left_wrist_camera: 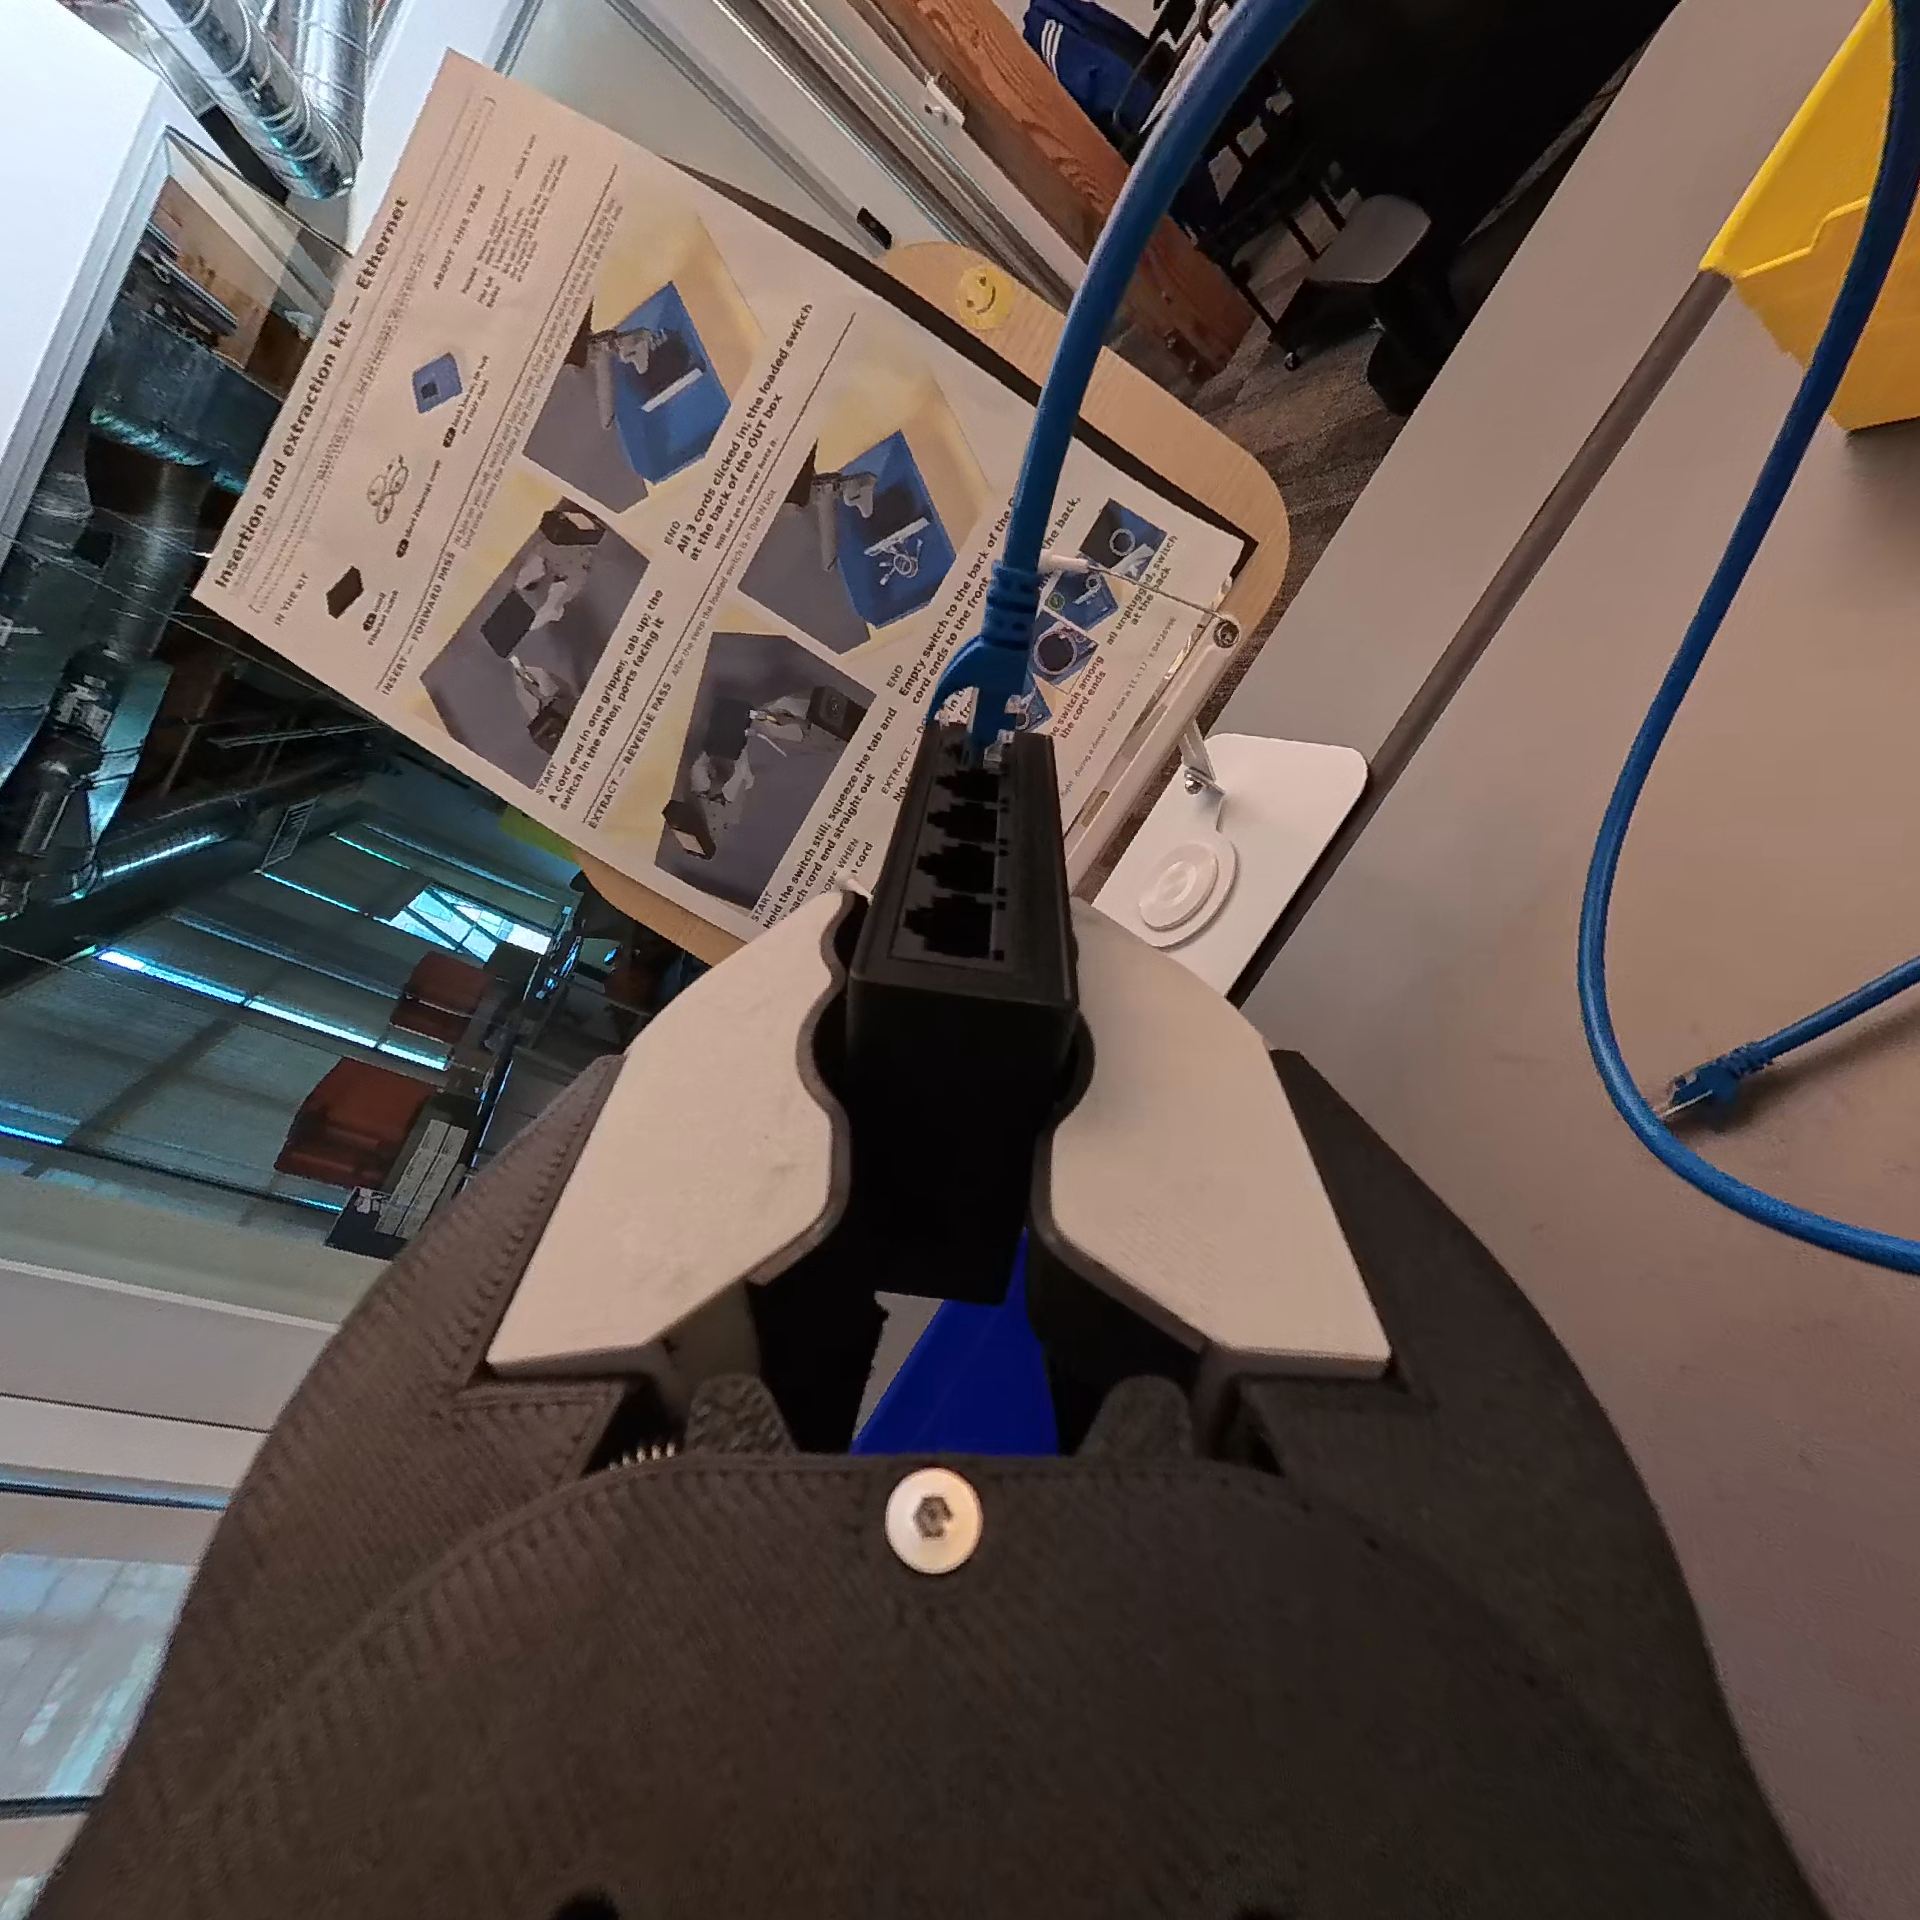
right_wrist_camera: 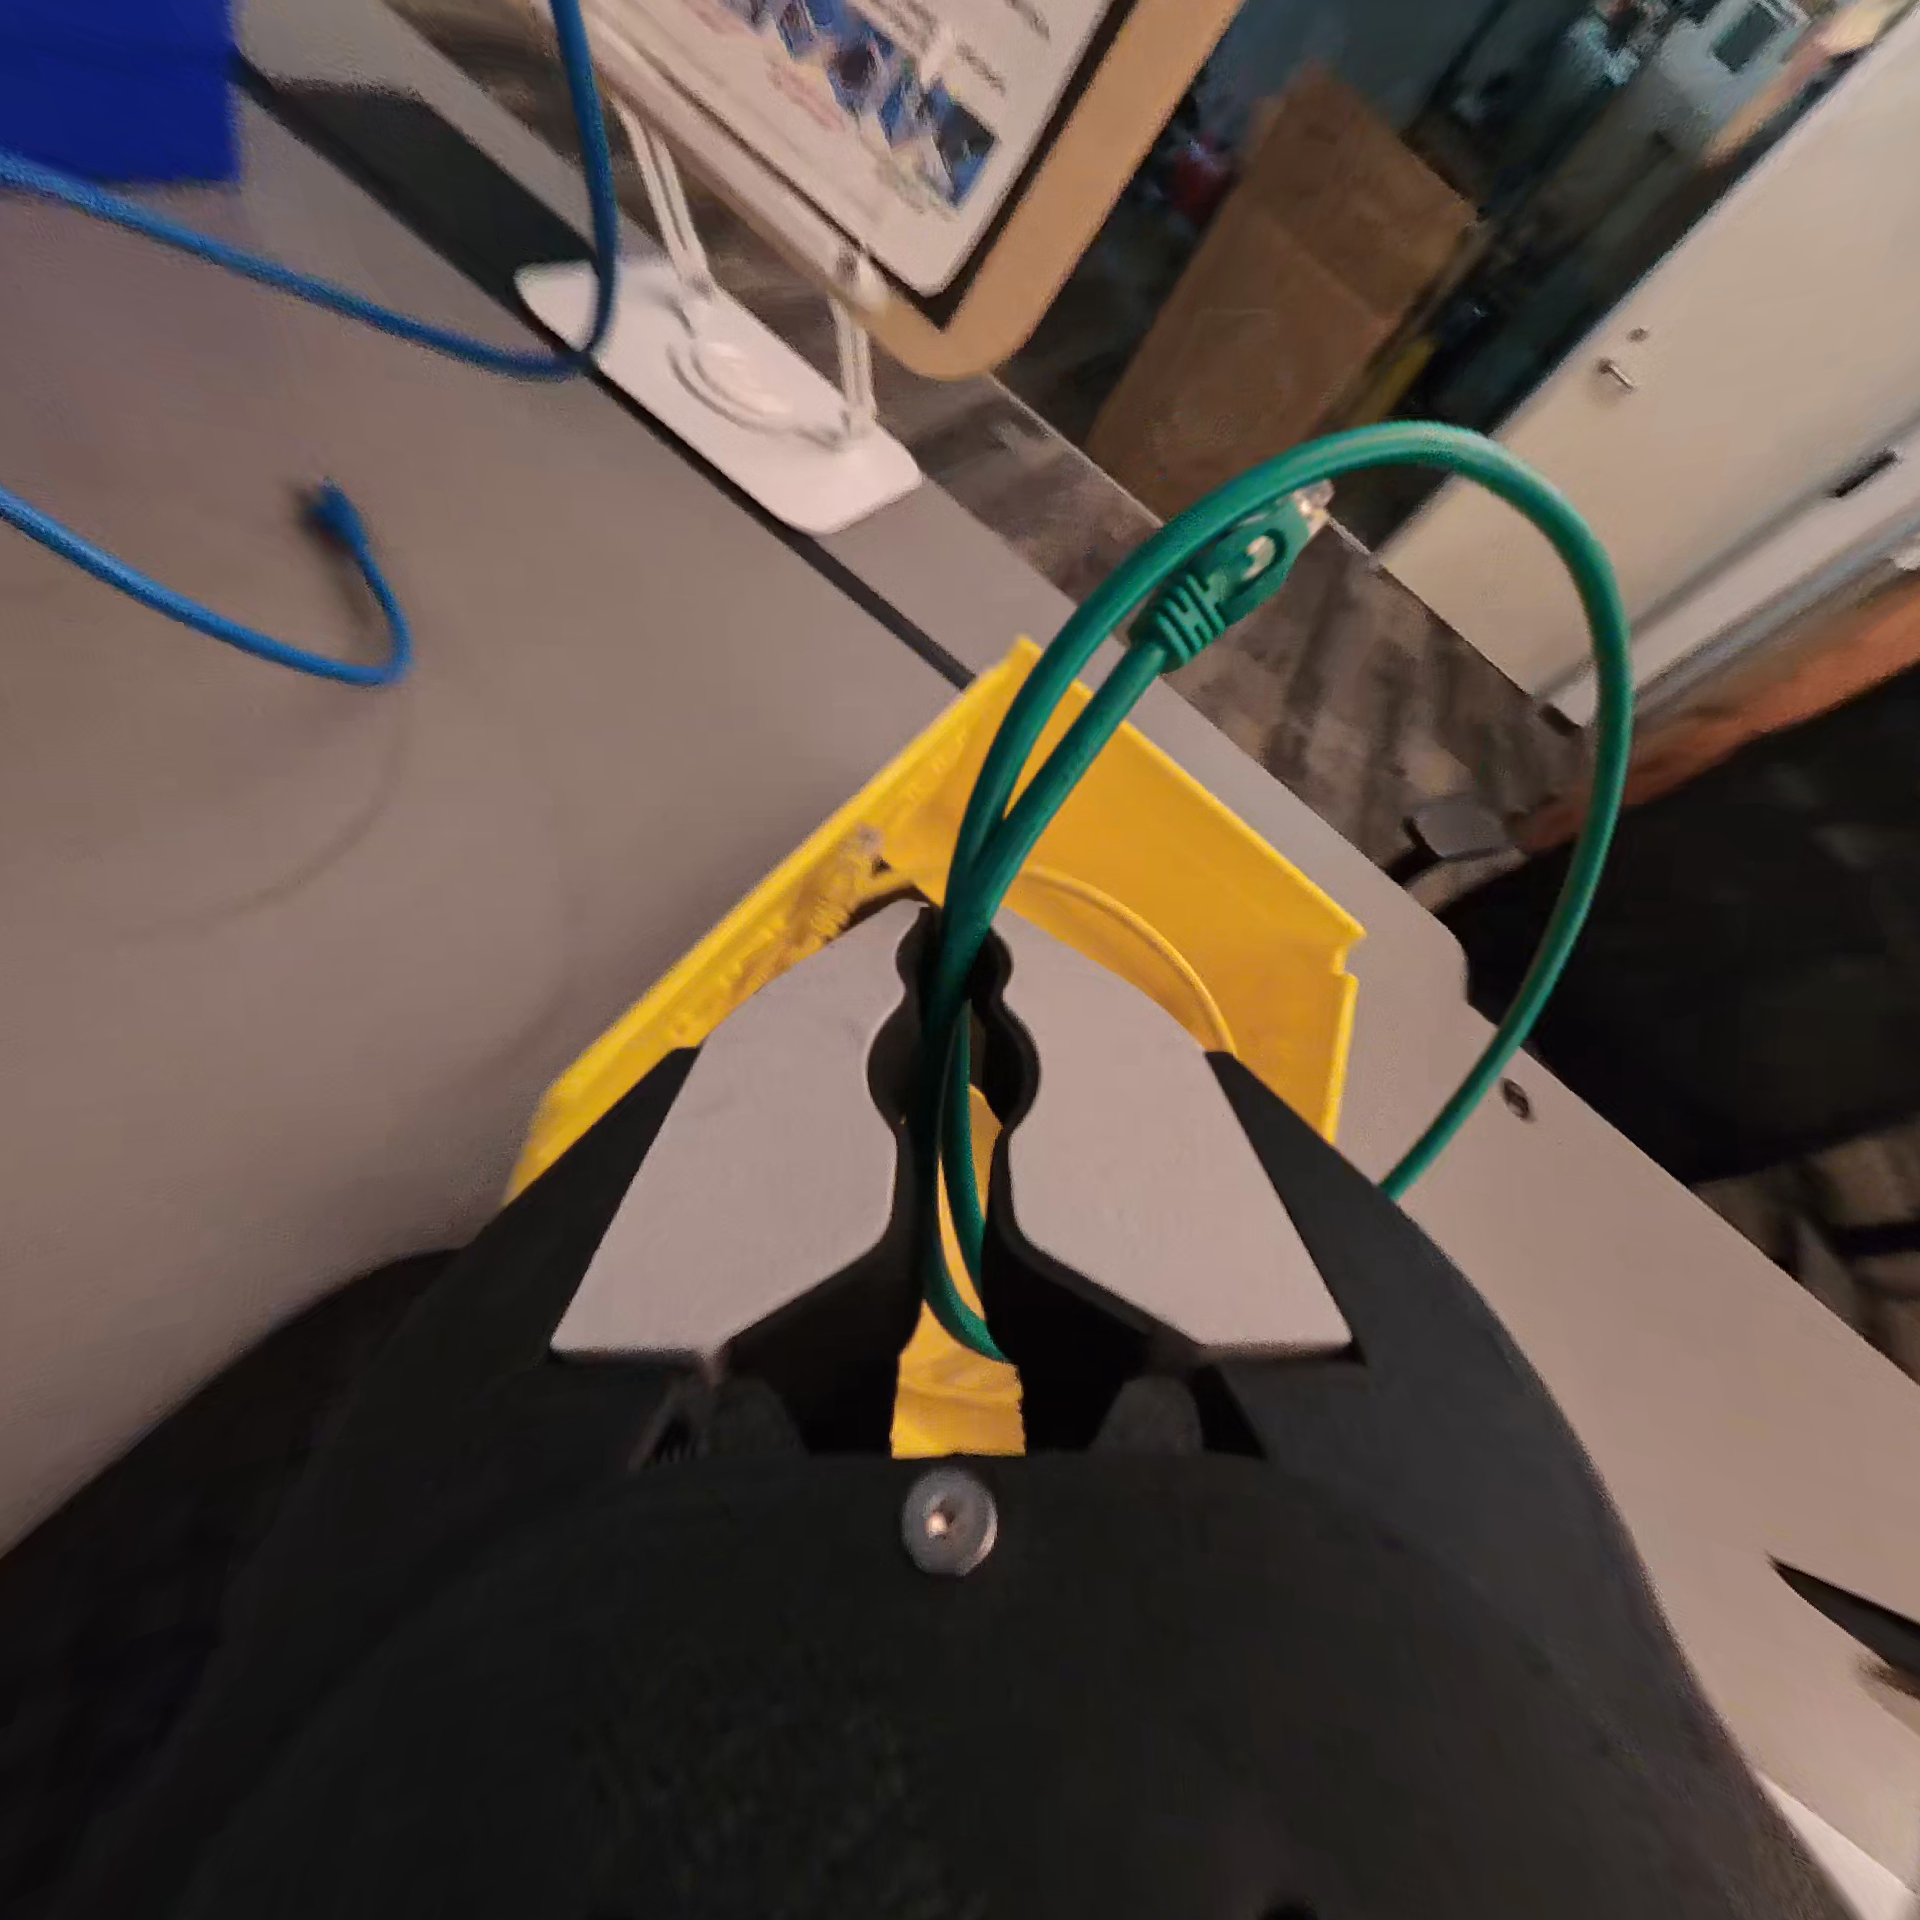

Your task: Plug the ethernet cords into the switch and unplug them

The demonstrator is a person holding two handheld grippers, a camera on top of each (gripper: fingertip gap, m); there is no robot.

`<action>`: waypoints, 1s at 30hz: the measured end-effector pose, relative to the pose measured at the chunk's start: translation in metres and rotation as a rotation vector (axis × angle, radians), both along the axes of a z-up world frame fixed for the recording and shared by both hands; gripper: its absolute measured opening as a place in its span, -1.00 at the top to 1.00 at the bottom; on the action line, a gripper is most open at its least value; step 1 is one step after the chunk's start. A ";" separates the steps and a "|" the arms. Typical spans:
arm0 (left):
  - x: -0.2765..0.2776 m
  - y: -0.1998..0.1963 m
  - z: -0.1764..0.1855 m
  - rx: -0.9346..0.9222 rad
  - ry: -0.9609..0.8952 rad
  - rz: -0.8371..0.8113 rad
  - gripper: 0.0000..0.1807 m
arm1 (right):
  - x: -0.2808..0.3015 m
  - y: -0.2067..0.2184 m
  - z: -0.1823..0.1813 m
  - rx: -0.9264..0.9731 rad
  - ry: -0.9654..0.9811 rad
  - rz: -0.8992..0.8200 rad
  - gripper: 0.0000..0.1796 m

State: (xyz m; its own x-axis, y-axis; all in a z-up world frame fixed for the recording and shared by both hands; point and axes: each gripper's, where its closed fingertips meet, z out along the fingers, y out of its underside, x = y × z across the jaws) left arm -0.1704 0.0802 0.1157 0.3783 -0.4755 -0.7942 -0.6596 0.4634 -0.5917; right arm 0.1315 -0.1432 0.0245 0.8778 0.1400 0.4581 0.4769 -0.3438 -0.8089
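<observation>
My left gripper (left_wrist_camera: 961,925) is shut on a black ethernet switch (left_wrist_camera: 961,935), held in the air with its row of ports facing up. A blue ethernet cord (left_wrist_camera: 1049,416) is plugged into the farthest port by its plug (left_wrist_camera: 1003,644). The nearer ports are empty. The blue cord's other plug (left_wrist_camera: 1704,1086) lies on the grey table (left_wrist_camera: 1558,1351). My right gripper (right_wrist_camera: 961,925) is shut on a green ethernet cord (right_wrist_camera: 977,904), pinching two strands together. The green cord loops above, and its plug (right_wrist_camera: 1236,582) hangs free in the air over a yellow bin (right_wrist_camera: 1195,831).
An instruction sheet on a wooden board (left_wrist_camera: 665,520) stands on a white base (left_wrist_camera: 1236,852) at the table's far edge. The yellow bin also shows in the left wrist view (left_wrist_camera: 1839,239). A blue bin (right_wrist_camera: 114,83) sits at the far left. The blue cord (right_wrist_camera: 208,613) trails over the table. Tip to tip, the grippers are about 40 cm apart.
</observation>
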 end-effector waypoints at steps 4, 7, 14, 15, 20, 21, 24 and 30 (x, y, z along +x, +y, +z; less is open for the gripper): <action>0.000 -0.001 0.001 0.003 0.000 -0.003 0.66 | 0.008 0.009 -0.066 -0.269 -0.004 -0.068 0.92; -0.001 -0.003 0.002 0.007 -0.002 -0.006 0.66 | 0.007 0.020 -0.111 -0.414 0.066 -0.057 0.92; -0.005 -0.003 0.006 0.005 -0.016 -0.012 0.65 | -0.003 0.021 -0.147 -0.650 0.182 -0.006 0.78; -0.005 -0.003 0.006 0.005 -0.017 -0.015 0.66 | -0.002 0.020 -0.143 -0.653 0.195 -0.011 0.75; -0.004 -0.008 0.009 0.026 -0.026 -0.049 0.65 | 0.008 0.010 -0.099 -0.555 0.217 0.010 0.67; -0.002 -0.009 0.009 0.030 -0.026 -0.063 0.65 | 0.011 0.009 -0.085 -0.509 0.222 0.011 0.66; 0.001 -0.013 0.009 0.024 -0.034 -0.089 0.66 | 0.018 0.005 -0.056 -0.414 0.215 0.017 0.66; -0.001 -0.013 0.009 0.028 -0.020 -0.085 0.66 | 0.004 -0.039 -0.112 -0.691 0.071 0.129 0.60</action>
State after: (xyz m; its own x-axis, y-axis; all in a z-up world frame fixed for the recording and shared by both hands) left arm -0.1718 0.0676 0.1243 0.3538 -0.4845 -0.8001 -0.6051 0.5337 -0.5908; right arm 0.1352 -0.1818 -0.0875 0.8589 0.4832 0.1695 0.5029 -0.7339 -0.4566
